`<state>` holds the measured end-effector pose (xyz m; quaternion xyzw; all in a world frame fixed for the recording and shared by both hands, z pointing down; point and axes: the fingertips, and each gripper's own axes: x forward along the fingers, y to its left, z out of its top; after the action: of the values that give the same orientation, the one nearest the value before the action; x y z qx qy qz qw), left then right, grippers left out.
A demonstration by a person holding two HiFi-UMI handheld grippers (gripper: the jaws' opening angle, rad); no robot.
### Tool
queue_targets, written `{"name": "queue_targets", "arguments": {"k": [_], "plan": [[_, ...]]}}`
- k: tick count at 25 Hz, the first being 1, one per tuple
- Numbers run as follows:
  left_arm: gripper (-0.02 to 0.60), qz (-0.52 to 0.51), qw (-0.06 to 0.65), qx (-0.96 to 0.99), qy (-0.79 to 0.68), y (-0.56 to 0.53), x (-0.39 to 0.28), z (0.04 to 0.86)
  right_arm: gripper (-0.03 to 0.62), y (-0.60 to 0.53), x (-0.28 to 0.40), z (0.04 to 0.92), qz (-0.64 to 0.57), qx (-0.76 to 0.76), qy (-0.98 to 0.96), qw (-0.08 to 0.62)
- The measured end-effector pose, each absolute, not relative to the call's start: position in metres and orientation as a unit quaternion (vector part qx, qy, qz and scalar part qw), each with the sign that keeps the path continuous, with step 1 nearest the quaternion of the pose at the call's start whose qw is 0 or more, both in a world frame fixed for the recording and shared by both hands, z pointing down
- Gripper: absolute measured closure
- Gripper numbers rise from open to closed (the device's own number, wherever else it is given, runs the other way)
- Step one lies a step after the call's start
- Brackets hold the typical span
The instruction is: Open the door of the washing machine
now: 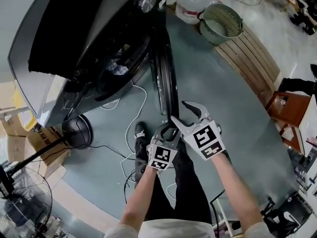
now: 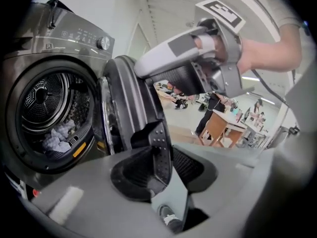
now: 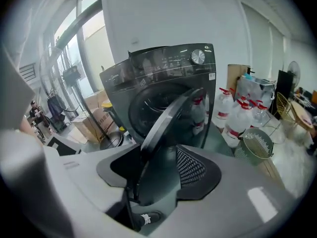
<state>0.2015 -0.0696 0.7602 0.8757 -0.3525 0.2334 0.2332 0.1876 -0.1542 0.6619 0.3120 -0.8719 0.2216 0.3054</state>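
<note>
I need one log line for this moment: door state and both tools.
door: open, swung out | left tool: open, near door edge | right tool: open, near door edge | drum: laundry inside

Tally from my feeds: washer corner

I count one washing machine (image 1: pixel 74 43) with one door (image 1: pixel 167 78) and one dial (image 1: pixel 145 2). There are two grippers, the left gripper (image 1: pixel 167 132) and the right gripper (image 1: pixel 184 114). I also get one wire basket (image 1: pixel 221 23), one floor fan (image 1: pixel 22 202), one white cable (image 1: pixel 138 108), one wooden chair (image 1: pixel 290 108) and one shoe (image 1: pixel 140 130). Water jugs (image 3: pixel 239 117) come to at least three, but they are crowded, so I can't be surer. The cardboard boxes (image 1: pixel 37 138) are stacked and I can't count them.
</note>
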Motion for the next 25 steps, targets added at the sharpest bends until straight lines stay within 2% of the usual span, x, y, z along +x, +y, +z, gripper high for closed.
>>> {"name": "queue_targets", "arguments": {"k": [6, 8, 13, 18, 21, 25], "plan": [[0.397, 0.243, 0.233, 0.879, -0.338, -0.072, 0.231, 0.762, 0.378, -0.154, 0.199, 0.665, 0.234, 0.319, -0.869, 0.297], [0.397, 0.245, 0.234, 0.877, -0.341, -0.073, 0.244, 0.762, 0.407, -0.155, 0.211, 0.669, 0.229, 0.332, -0.863, 0.303], [0.397, 0.242, 0.237, 0.878, -0.340, -0.080, 0.276, 0.761, 0.420, -0.163, 0.237, 0.671, 0.229, 0.347, -0.859, 0.299], [0.399, 0.255, 0.204, 0.892, -0.312, -0.089, 0.317, 0.754, 0.446, -0.168, 0.272, 0.668, 0.220, 0.367, -0.854, 0.296], [0.457, 0.251, 0.191, 0.898, -0.308, -0.098, 0.322, 0.747, 0.453, -0.175, 0.288, 0.669, 0.211, 0.379, -0.846, 0.311], [0.459, 0.241, 0.189, 0.892, -0.331, -0.126, 0.302, 0.741, 0.461, -0.185, 0.307, 0.670, 0.203, 0.388, -0.838, 0.324]]}}
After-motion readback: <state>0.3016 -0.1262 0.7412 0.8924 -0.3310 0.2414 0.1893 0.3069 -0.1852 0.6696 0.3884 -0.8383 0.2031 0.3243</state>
